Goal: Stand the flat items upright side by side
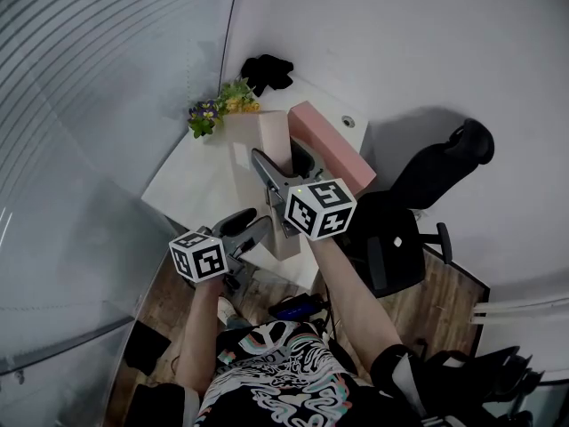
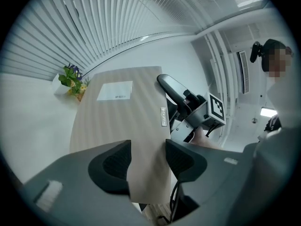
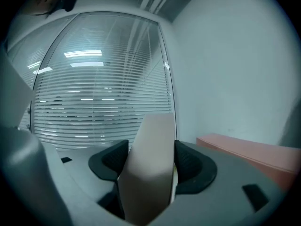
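Note:
A flat beige box is held between both grippers over the white desk, its far end raised. My left gripper is shut on its near end; in the left gripper view the pads press either side of the box, whose broad face carries a white label. My right gripper is shut on the box's right edge, and this grip also shows as the right gripper. In the right gripper view the box fills the gap between the jaws. A pink flat box stands on its edge just right of it, also visible as the pink box.
A small potted plant and a black object sit at the desk's back corner by the wall. Window blinds run along the left. A black office chair stands right of the desk. A person is at the right.

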A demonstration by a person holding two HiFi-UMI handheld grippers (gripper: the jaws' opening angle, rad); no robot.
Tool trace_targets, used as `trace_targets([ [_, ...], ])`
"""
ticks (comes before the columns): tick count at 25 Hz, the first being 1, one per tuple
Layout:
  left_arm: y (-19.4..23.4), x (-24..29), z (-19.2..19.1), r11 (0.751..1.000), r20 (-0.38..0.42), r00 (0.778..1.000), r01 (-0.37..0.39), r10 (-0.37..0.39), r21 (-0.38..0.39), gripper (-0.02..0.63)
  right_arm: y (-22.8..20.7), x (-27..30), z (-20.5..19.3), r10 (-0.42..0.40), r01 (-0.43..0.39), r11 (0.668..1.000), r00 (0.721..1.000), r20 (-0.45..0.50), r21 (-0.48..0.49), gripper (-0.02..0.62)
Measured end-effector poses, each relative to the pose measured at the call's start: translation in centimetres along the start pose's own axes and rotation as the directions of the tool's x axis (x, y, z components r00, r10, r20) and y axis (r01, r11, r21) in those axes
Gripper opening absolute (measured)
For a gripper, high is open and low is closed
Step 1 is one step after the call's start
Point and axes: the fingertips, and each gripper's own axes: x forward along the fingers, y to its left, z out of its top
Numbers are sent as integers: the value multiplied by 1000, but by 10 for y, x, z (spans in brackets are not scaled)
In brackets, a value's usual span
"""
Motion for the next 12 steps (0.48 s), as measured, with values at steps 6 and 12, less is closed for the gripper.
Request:
trace_targets([
  [6,9,3,-6,1000,-21,1000,-1,0,-25,215,4,-13,3,18,-13,999,993,116,-47,308],
  [12,15,7,-17,996,-27,1000,10,-12,-85,229,-5,-33,0,-23,31,999,978,207,-35,308],
])
